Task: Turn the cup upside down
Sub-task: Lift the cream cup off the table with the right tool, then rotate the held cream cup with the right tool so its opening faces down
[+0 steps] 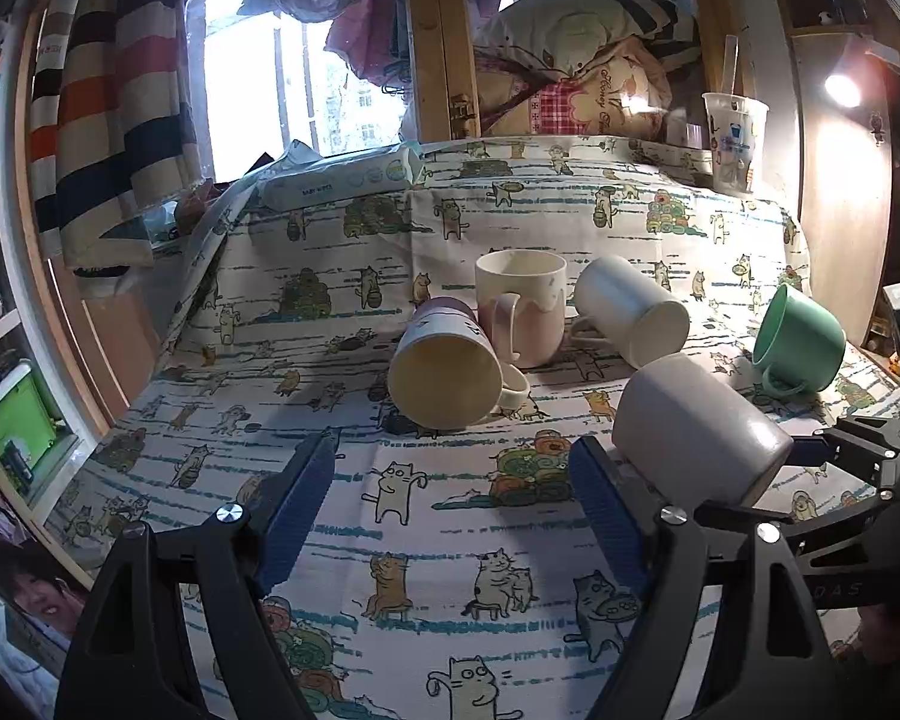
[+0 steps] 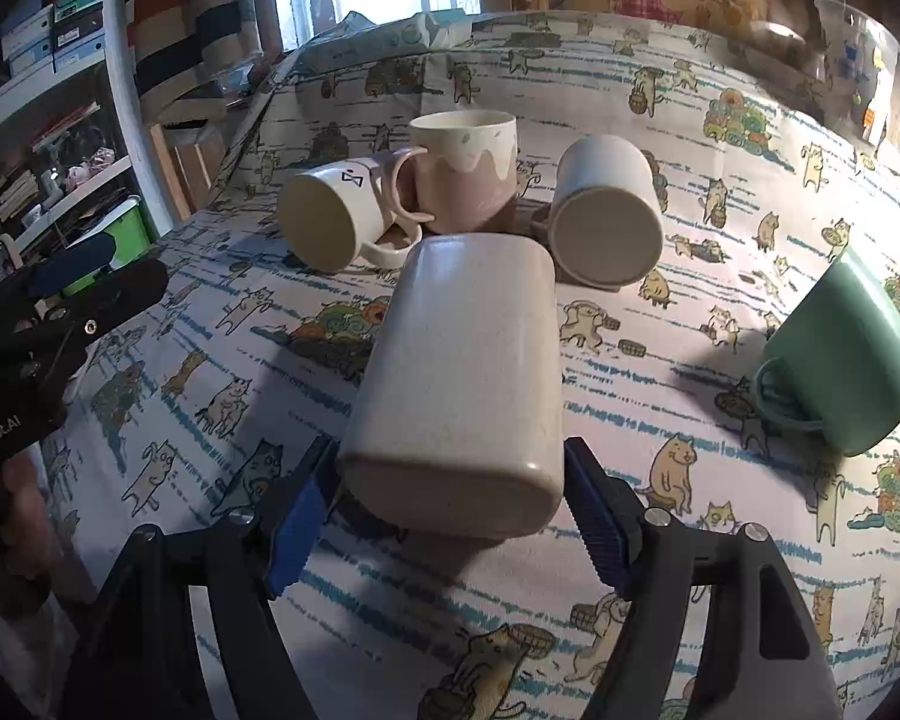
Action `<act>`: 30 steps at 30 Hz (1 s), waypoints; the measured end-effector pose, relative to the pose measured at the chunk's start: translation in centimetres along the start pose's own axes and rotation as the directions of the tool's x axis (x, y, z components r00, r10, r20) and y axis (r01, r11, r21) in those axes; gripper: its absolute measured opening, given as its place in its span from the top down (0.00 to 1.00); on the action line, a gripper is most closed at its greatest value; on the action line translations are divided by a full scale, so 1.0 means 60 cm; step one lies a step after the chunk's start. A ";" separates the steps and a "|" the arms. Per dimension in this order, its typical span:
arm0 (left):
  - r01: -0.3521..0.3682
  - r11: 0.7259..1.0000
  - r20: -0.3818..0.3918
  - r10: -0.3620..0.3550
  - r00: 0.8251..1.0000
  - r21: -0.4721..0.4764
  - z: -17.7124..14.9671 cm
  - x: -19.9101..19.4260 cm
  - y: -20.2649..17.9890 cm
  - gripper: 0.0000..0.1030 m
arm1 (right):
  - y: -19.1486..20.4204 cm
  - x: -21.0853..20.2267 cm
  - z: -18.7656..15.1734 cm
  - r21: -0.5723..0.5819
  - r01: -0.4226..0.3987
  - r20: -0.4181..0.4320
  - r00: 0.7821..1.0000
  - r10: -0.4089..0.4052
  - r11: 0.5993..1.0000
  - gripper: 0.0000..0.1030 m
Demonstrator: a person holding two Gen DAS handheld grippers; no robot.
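My right gripper (image 2: 444, 498) is shut on a beige speckled cup (image 2: 462, 384) near its base, holding it on its side above the cat-print cloth; it also shows in the left wrist view (image 1: 696, 426). My left gripper (image 1: 456, 486) is open and empty over the cloth, just left of that cup. Beyond lie a cream cup (image 1: 444, 372) on its side, an upright pink cup with a white drip glaze (image 1: 522, 306), a white cup (image 1: 630, 306) on its side, and a tilted green cup (image 1: 801, 339).
The cat-print cloth (image 1: 426, 540) covers the table. A wipes pack (image 1: 342, 177) lies at the back left and a clear plastic cup (image 1: 735, 141) stands at the back right. A striped curtain (image 1: 108, 108) hangs on the left, shelves (image 2: 48, 120) beyond it.
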State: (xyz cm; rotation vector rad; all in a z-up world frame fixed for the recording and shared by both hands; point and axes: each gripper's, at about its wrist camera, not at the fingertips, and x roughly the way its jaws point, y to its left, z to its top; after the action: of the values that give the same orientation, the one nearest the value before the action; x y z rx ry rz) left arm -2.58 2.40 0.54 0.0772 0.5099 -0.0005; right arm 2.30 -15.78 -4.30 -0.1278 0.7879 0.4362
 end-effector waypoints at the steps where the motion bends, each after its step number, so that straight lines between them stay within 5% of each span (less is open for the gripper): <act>1: 0.002 1.000 -0.002 -0.002 1.000 -0.001 0.000 0.000 0.001 0.23 | 0.001 -0.002 -0.001 -0.002 0.011 0.004 1.000 -0.011 1.000 0.31; 30: 0.053 0.999 0.019 -0.053 0.998 0.008 -0.001 -0.033 -0.017 0.23 | -0.032 -0.104 0.025 0.058 0.042 0.166 0.985 -0.051 0.997 0.33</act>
State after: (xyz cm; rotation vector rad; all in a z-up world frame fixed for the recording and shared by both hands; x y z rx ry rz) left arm -4.34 1.36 1.36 0.0709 0.4930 -0.0549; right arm 0.22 -19.18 1.11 -0.0582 0.6297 0.3753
